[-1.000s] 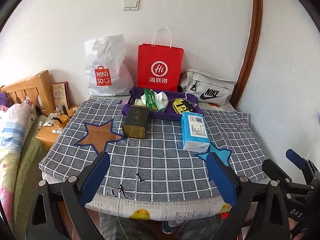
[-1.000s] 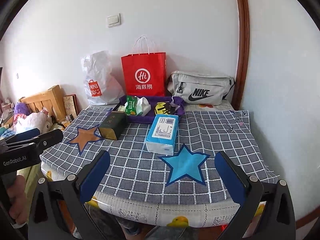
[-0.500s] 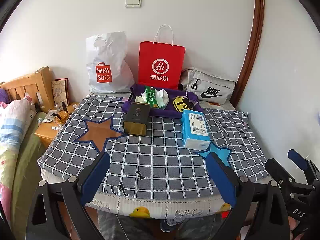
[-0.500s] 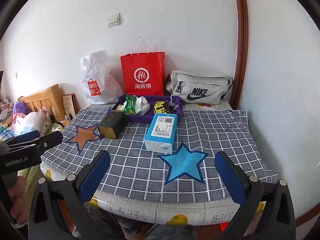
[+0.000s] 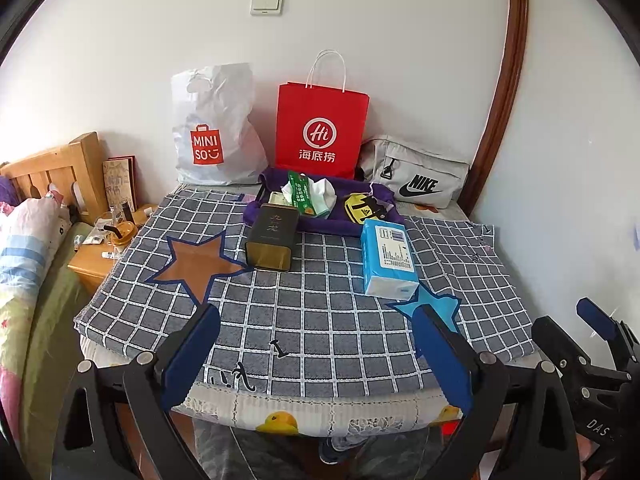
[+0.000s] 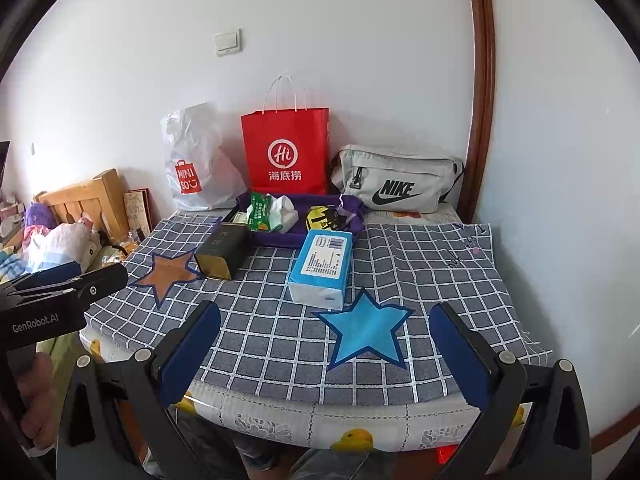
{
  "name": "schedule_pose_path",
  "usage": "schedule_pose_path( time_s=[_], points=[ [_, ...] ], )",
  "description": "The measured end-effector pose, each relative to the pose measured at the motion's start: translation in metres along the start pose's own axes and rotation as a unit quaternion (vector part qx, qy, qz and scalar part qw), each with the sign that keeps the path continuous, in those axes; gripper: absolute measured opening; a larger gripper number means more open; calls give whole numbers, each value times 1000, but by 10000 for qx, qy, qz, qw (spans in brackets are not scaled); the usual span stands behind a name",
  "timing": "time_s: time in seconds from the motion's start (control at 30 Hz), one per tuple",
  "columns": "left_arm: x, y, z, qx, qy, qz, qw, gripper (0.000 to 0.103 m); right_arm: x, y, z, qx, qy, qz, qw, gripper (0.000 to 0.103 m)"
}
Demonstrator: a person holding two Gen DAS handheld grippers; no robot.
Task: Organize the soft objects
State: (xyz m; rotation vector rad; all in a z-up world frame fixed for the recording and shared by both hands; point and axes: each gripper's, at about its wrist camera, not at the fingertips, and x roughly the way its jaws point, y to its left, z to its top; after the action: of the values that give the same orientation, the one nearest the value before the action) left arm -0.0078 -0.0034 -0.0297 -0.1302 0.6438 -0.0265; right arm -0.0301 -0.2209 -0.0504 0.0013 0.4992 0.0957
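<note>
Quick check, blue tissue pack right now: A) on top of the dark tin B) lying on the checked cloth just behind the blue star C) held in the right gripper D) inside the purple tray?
B: the blue tissue pack lies flat on the checked cloth, its near end by the blue star; the right gripper is open and short of it.

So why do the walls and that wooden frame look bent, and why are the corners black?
Left wrist view: the fisheye lens bows the wooden door frame and leaves black corners; daylight is soft and the red bag is sharp. Right wrist view: same curve and dark rim, a faint shadow beside the tissue pack, no glare or blur.
</note>
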Motion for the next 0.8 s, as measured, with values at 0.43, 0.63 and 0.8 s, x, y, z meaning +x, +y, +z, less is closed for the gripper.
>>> schedule_pose_path(
  time_s=[0.43, 0.63, 0.8],
  points=[
    [-1, -1, -2, -6, 0, -14, 10000, 97, -7, -2, 2, 57, -87, 29, 9999, 103],
    [-1, -2, -2, -9, -2, -14, 10000, 97, -9, -3, 1, 64, -110, 12, 9999, 103],
    [-1, -2, -2, -11, 0, -13, 10000, 97, -9, -3, 2, 60, -102, 5, 9999, 103]
  ],
)
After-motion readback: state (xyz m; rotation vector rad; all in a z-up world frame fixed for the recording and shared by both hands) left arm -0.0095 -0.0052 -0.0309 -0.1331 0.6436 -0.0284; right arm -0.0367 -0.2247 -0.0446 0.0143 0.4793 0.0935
